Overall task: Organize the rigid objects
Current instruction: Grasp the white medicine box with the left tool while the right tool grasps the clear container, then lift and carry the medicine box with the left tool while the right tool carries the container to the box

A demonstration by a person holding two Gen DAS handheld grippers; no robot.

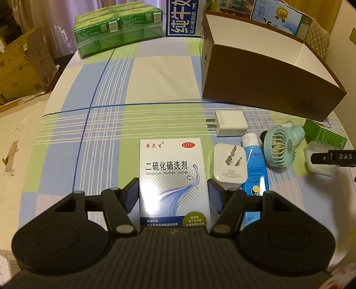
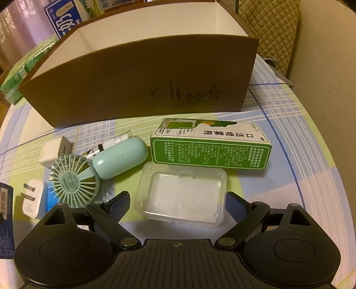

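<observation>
My left gripper [image 1: 173, 193] is open, its fingers on either side of a white lotion box [image 1: 173, 177] lying flat on the checked tablecloth. My right gripper [image 2: 178, 202] is open around a clear plastic case [image 2: 181, 195]. A green spray box [image 2: 211, 144] lies just behind the case. A mint hand fan [image 2: 89, 171], two white plug adapters [image 1: 229, 166] [image 1: 230, 124] and a blue tube [image 1: 254, 169] lie between the two grippers. The open brown box [image 1: 267, 77] with a white inside stands behind them; it also shows in the right wrist view [image 2: 138, 84].
A green shrink-wrapped pack [image 1: 115, 26] and a blue-and-white carton [image 1: 182, 17] stand at the table's far edge. Cardboard boxes [image 1: 20, 73] sit off the table to the left. A quilted chair back [image 2: 273, 29] is behind the brown box.
</observation>
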